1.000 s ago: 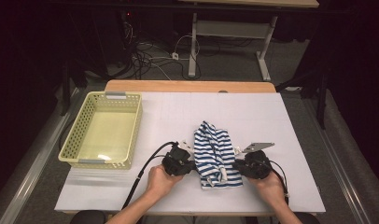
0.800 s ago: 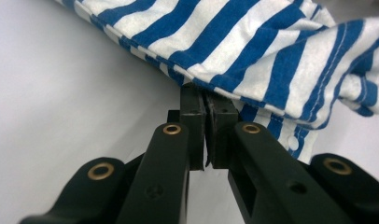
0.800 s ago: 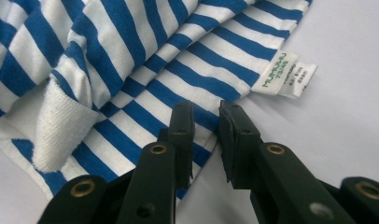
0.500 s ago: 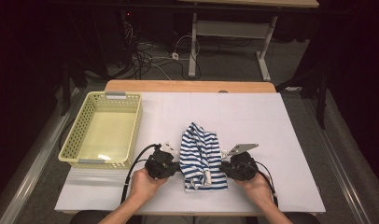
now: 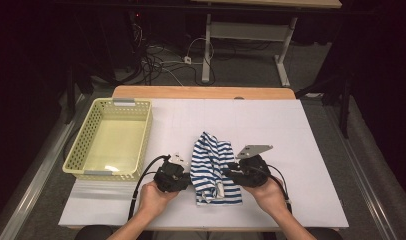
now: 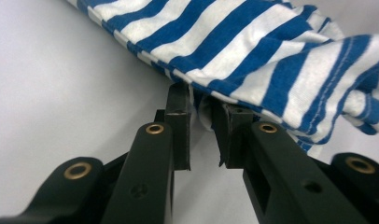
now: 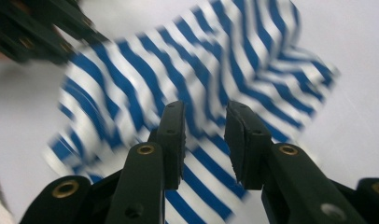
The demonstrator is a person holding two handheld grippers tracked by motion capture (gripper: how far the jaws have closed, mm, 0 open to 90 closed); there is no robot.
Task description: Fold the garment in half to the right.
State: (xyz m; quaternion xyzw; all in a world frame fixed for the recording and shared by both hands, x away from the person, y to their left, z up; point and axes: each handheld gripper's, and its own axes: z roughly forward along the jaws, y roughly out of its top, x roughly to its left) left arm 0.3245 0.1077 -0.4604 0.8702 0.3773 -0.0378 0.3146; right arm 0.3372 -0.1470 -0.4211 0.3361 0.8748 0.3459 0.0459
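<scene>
Striped cloth (image 5: pixel 212 167) further left, both grippers' jaws just opening.

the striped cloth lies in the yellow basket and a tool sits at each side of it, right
Not quite. The high view shows the striped cloth on the white table, right of the yellow basket, not in it. The left tool and right tool do sit at its sides.

Premises: a lab or test room, not a home. A table (image 5: pixel 271 120) with a white sheet over a wooden top stands on grey carpet. Behind it, loose cables (image 5: pixel 161 62) and a white plug (image 5: pixel 188 60) lie on the floor beside a metal-legged desk (image 5: pixel 241 30). Surroundings are dark. A yellow plastic basket (image 5: pixel 86 145) sits on the table.
</scene>
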